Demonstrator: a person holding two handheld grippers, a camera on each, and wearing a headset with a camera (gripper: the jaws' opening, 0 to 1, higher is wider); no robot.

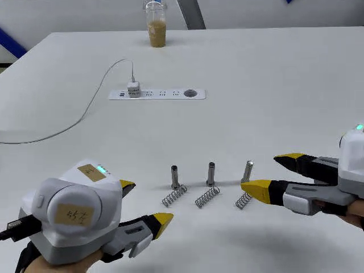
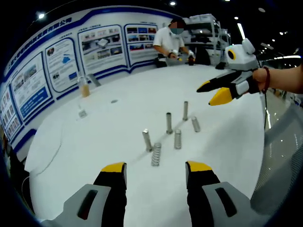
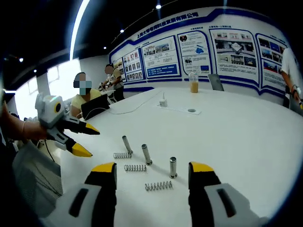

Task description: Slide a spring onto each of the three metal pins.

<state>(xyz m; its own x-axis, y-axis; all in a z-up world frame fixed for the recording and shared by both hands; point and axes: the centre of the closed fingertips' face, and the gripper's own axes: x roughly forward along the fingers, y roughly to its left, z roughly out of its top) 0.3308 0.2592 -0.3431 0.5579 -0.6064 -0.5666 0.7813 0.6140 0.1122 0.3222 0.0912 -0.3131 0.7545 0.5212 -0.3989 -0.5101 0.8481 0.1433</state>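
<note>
Three short metal pins stand upright in a row on the white table: left pin (image 1: 174,176), middle pin (image 1: 211,173), right pin (image 1: 248,170). A loose spring lies in front of each: (image 1: 174,195), (image 1: 207,197), (image 1: 244,199). My left gripper (image 1: 145,202) is open at the lower left, a short way from the left spring, holding nothing. My right gripper (image 1: 264,172) is open just right of the right pin, its lower tip close to the right spring. The left gripper view has the pins (image 2: 168,123) and springs (image 2: 155,154) ahead of its open jaws. The right gripper view has the same pins (image 3: 147,154) and springs (image 3: 135,167).
A white power strip (image 1: 157,94) with a charger and a cable trailing left lies mid-table. A cup with a brown drink (image 1: 156,25) stands at the far edge. People sit or stand beyond the table (image 2: 171,40) (image 3: 84,97).
</note>
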